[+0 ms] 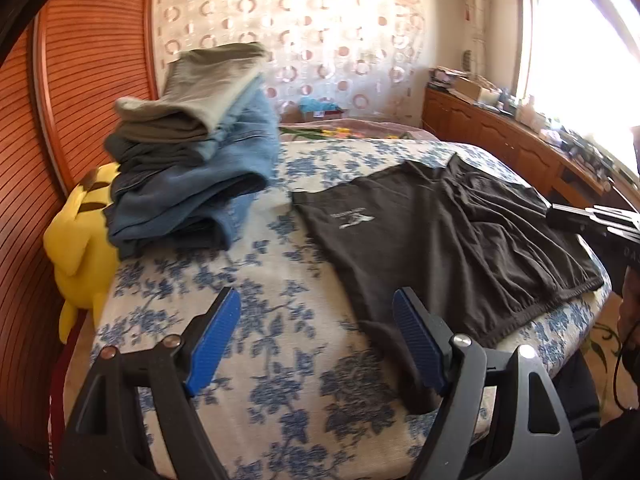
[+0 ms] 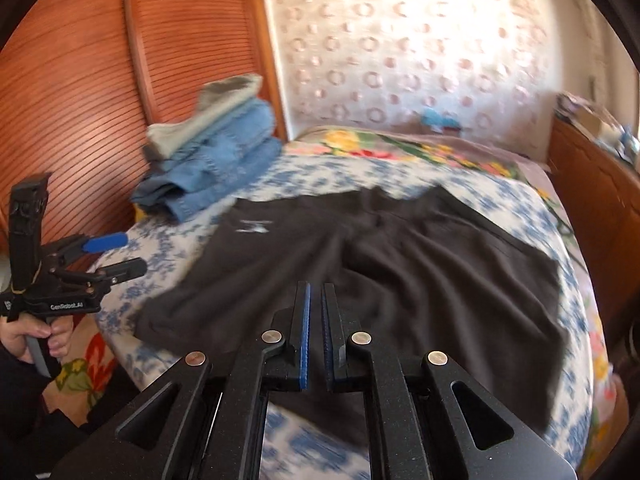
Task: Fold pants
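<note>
Here the right gripper [image 2: 316, 300] has its jaws together on nothing, while the left gripper [image 1: 316, 344] gapes, empty, above the bed [image 1: 260, 280]. The pants [image 1: 440, 240] lie rumpled on it; I judge wrinkles could get folded in.

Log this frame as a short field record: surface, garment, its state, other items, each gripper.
surface: bed with blue floral cover
garment: dark pants, white logo
state: spread out, wrinkled, not clearly folded yet
stack: folded clothes at the bed's left
toy: yellow plush beside stack
left gripper: open, empty
right gripper: shut above the pants; no cloth visible between pads
</note>
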Demonstrator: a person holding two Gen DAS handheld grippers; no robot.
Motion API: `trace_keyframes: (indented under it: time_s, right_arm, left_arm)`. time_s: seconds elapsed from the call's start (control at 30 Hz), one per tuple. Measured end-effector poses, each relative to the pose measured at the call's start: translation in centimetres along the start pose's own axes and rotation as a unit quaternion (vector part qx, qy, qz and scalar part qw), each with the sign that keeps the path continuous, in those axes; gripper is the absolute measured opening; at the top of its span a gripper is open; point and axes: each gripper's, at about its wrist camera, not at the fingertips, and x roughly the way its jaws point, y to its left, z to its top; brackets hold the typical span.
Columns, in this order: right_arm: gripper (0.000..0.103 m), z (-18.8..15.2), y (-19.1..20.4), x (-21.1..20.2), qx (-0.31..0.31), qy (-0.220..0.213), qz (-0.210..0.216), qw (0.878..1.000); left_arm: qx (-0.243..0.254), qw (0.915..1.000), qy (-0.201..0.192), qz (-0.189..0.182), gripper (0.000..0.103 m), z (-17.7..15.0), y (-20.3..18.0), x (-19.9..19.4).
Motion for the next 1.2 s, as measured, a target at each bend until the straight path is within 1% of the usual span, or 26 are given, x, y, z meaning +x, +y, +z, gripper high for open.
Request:
trace_keyframes:
  time_s: [0.07, 0.27, 0.37, 0.4, 0.43, 0.47, 0.5, 0.53, 0.67, 0.7, 0.8, 0.83, 1.0, 1.1, 1.2]
  right_arm:
    - [0.003, 0.2, 0.8, 0.3, -0.005, 0.003, 0.012, 1.0]
    - [0.003, -0.2, -0.4, -0.5, 0.004, 0.003, -0.016, 1.0]
    - [0.016, -0.9, -1.4, -1.4, 0.006, -0.001, -0.05, 0.999]
    - [0.022, -1.2, -1.7, -1.7, 0.01, -0.001, -0.056, 0.998]
    - [0.026, -1.8, -2.3, -2.1, 0.016, 0.002, -0.065, 0.998]
    - [0.028, -2.2, -2.7, -2.4, 0.019, 0.004, -0.072, 0.997]
    - [0.033, -2.9, -3.4, -2.6, 0.023, 0.009, -0.088, 0.996]
    - [0.034, -3.7, -4.2, -3.0, 0.029, 0.014, -0.107, 0.994]
    - [0.035, -6.6, -7.2, -4.5, 0.062, 0.035, -0.142, 0.987]
    - [0.035, -7.5, -8.2, -5.1, 0.073, 0.039, -0.156, 0.984]
    - [0.035, -9.0, -10.2, -6.2, 0.096, 0.049, -0.173, 0.979]
    - [0.035, -9.3, -10.7, -6.3, 0.104, 0.054, -0.172, 0.978]
    - [0.035, -10.3, -11.8, -6.6, 0.125, 0.065, -0.173, 0.975]
    - [0.035, -10.5, -11.6, -6.1, 0.128, 0.069, -0.173, 0.974]
    - [0.035, -10.6, -11.1, -5.8, 0.121, 0.07, -0.183, 0.973]
  left_arm:
    - [-0.003, 1.0, -0.004, 0.0, 0.079, -0.2, 0.5, -0.3]
    - [-0.005, 1.0, -0.004, 0.001, 0.079, -0.5, 0.9, -0.5]
    - [-0.005, 1.0, -0.006, -0.004, 0.079, -0.5, 0.6, -0.5]
    - [-0.003, 0.9999, -0.007, -0.007, 0.079, -0.5, 0.4, -0.5]
    - [-0.002, 0.9999, -0.006, -0.009, 0.079, -0.4, 0.2, -0.5]
    - [0.002, 0.9999, -0.006, -0.012, 0.079, -0.4, -0.2, -0.3]
    - [0.004, 0.9999, -0.006, -0.015, 0.079, -0.4, -0.5, -0.3]
    - [0.006, 0.9998, -0.005, -0.018, 0.079, -0.4, -0.8, -0.1]
    - [0.015, 0.9993, 0.003, -0.035, 0.079, -0.4, -2.1, 0.7]
    - [0.019, 0.9991, 0.005, -0.038, 0.079, -0.4, -2.6, 0.9]
    - [0.026, 0.9985, 0.011, -0.046, 0.079, -0.4, -3.6, 1.4]
    - [0.027, 0.9984, 0.011, -0.049, 0.079, -0.4, -3.8, 1.5]
    - [0.035, 0.9979, 0.016, -0.052, 0.079, -0.5, -4.6, 1.5]
    - [0.035, 0.9979, 0.019, -0.05, 0.079, -0.6, -4.5, 1.6]
    - [0.033, 0.9982, 0.02, -0.047, 0.079, -0.8, -4.3, 1.6]
